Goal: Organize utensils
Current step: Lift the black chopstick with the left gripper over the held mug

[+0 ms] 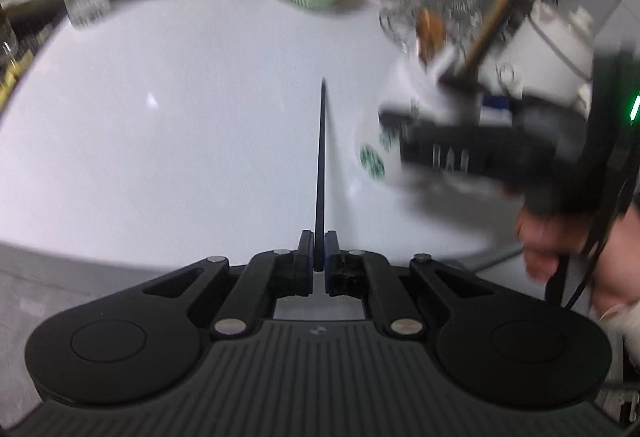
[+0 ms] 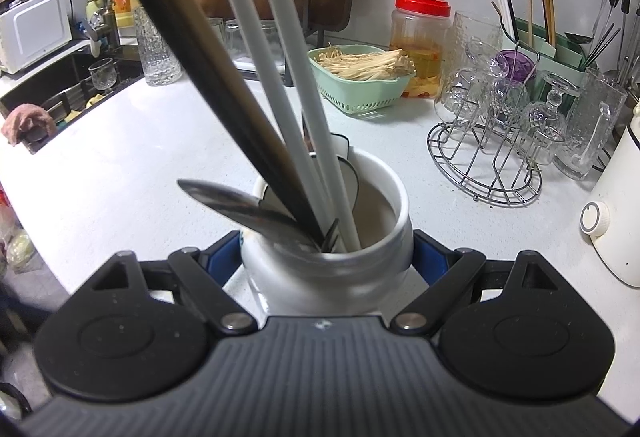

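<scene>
**A:** While the right tongs (image 2: 326,257) sit at the bottom of the right wrist view, what are they doing?

**B:** Clamped on the white cup (image 2: 372,237), one blue pad on each side of its wall. I'd say that keeps the cup from tipping under those long, leaning handles.

**A:** What is inside it?

**B:** A dark chopstick pair (image 2: 192,57), two pale sticks (image 2: 288,77) and a spoon (image 2: 236,203), all leaning toward the upper left of the frame, ends down in the cup. So the cup looks like the collecting holder.

**A:** And the left tongs (image 1: 319,253)?

**B:** Bottom centre of the left wrist view, pressed together on a thin black chopstick (image 1: 321,165) that runs straight up the frame from between the pads. Gripped near one end, so the free end can lead into the cup, I'd guess.

**A:** Where is the cup from there?

**B:** Right of centre, blurred, with green logos, above the white surface (image 1: 160,117).

**A:** Farther back?

**B:** In the right wrist view a green basket (image 2: 360,93) sits upper centre, a wire glass rack (image 2: 486,157) to the right, and a green caddy (image 2: 560,49) with more chopsticks at the upper right.
</scene>
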Tool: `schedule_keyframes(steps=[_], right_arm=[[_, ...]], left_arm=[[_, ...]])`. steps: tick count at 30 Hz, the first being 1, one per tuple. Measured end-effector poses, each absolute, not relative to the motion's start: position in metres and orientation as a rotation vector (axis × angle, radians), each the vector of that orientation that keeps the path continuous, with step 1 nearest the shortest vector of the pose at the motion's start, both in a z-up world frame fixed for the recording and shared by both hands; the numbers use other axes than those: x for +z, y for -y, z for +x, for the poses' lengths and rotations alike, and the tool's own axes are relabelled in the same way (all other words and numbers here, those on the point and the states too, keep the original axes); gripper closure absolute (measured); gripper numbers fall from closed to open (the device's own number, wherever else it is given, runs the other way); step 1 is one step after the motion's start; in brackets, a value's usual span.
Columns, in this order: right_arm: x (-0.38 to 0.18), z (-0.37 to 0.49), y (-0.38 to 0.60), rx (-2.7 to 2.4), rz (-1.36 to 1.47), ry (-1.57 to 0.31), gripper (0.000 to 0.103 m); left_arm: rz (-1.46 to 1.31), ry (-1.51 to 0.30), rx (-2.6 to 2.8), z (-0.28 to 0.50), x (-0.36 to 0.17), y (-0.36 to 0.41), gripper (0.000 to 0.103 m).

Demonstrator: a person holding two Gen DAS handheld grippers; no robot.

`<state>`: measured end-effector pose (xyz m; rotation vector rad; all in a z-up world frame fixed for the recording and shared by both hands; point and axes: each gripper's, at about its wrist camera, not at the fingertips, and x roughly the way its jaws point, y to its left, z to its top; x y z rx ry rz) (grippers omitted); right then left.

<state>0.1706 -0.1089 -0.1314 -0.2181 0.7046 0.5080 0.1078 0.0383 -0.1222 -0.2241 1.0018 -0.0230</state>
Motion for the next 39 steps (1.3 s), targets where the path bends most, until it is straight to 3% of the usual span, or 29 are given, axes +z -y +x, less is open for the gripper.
schedule_keyframes(steps=[14, 39], right_arm=[[-0.133, 0.165, 0.107, 0.466, -0.193, -0.688, 0.013], [-0.133, 0.164, 0.094, 0.38, -0.182, -0.699, 0.012]], left_arm=[[-0.078, -0.908, -0.086, 0.149, -0.031, -0.06, 0.097], [0.178, -0.861, -0.402, 0.245, 0.056, -0.053, 0.098]])
